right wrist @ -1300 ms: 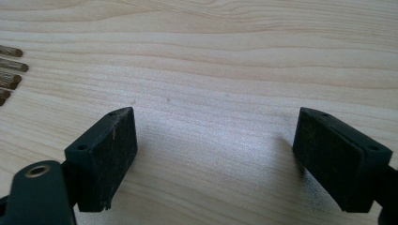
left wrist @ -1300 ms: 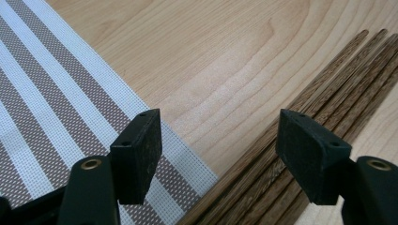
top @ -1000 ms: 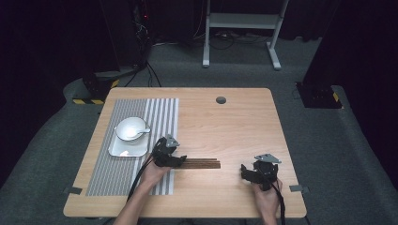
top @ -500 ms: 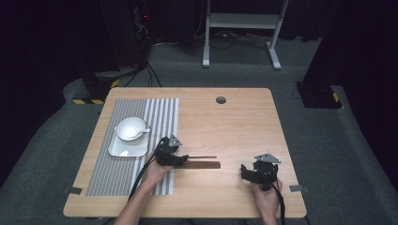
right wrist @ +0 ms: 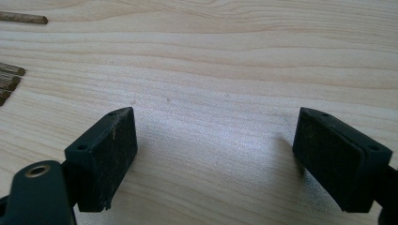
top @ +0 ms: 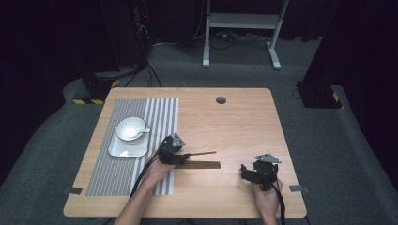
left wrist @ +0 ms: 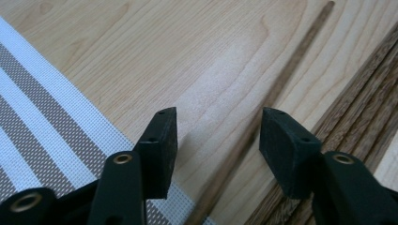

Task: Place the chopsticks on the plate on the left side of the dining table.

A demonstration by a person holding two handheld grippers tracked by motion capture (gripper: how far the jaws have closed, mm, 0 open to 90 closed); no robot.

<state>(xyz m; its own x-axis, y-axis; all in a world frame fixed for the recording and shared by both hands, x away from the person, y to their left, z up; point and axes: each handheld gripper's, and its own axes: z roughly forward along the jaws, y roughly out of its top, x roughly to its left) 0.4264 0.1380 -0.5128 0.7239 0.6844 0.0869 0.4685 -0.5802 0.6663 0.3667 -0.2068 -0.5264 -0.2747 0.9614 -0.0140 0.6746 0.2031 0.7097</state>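
A bundle of dark wooden chopsticks (top: 202, 164) (left wrist: 361, 93) lies flat on the table at front centre. A single chopstick (top: 202, 153) (left wrist: 291, 61) lies a little apart from it at a slight angle. My left gripper (top: 183, 157) (left wrist: 216, 126) is low over that stick's left end. Its jaws have just been closing and the single stick runs between them, close to the right pad (left wrist: 281, 145), with a gap still showing. My right gripper (top: 244, 172) (right wrist: 216, 136) stands open over bare wood to the right of the chopstick tips (right wrist: 9, 77).
A grey-and-white striped placemat (top: 117, 178) (left wrist: 42, 131) covers the table's left side. On it a white square plate (top: 123, 150) carries a white bowl (top: 126, 126) with a spoon. A cable hole (top: 220, 100) sits near the far edge.
One chopstick has come away from the bundle and now lies angled just beyond it. The left gripper has shifted slightly over it. The right hand has kept still.
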